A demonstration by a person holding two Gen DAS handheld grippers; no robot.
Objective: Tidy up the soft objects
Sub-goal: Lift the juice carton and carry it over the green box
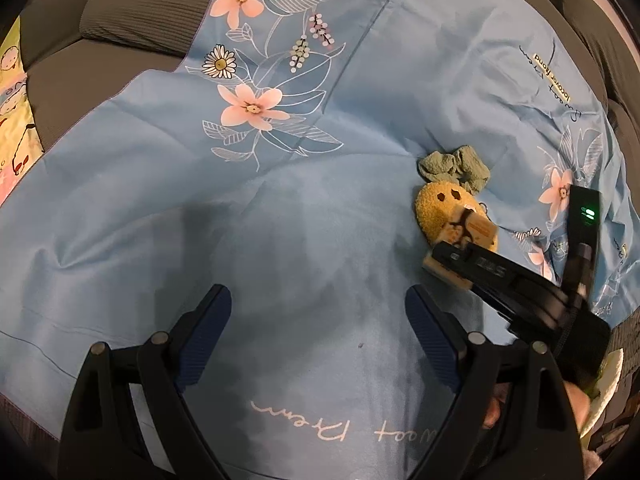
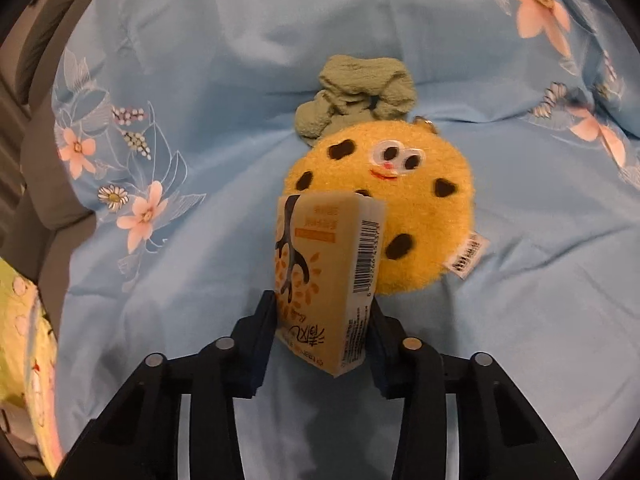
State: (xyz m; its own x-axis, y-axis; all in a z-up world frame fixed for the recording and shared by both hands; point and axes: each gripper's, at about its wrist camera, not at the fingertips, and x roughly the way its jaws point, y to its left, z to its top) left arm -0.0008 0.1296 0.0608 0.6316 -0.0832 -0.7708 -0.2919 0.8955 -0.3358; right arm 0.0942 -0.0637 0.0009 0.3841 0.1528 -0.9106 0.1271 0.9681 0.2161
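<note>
My right gripper (image 2: 322,320) is shut on a cream tissue pack (image 2: 328,264) with a dark branch print and a barcode, held just in front of a round yellow cookie plush (image 2: 420,208) with dark spots and googly eyes. A crumpled green cloth (image 2: 360,88) lies right behind the plush. All rest on a light blue floral quilt (image 2: 180,280). In the left wrist view the plush (image 1: 436,208), the green cloth (image 1: 456,166) and the tissue pack (image 1: 472,232) show at the right, with the right gripper (image 1: 460,256) reaching in. My left gripper (image 1: 318,340) is open and empty above the quilt (image 1: 280,220).
Grey ribbed cushions (image 1: 120,12) lie past the quilt's far left edge. A yellow-green cartoon-print fabric (image 1: 12,112) sits at the left; it also shows in the right wrist view (image 2: 28,360). A black device with a green light (image 1: 586,216) rides on the right gripper.
</note>
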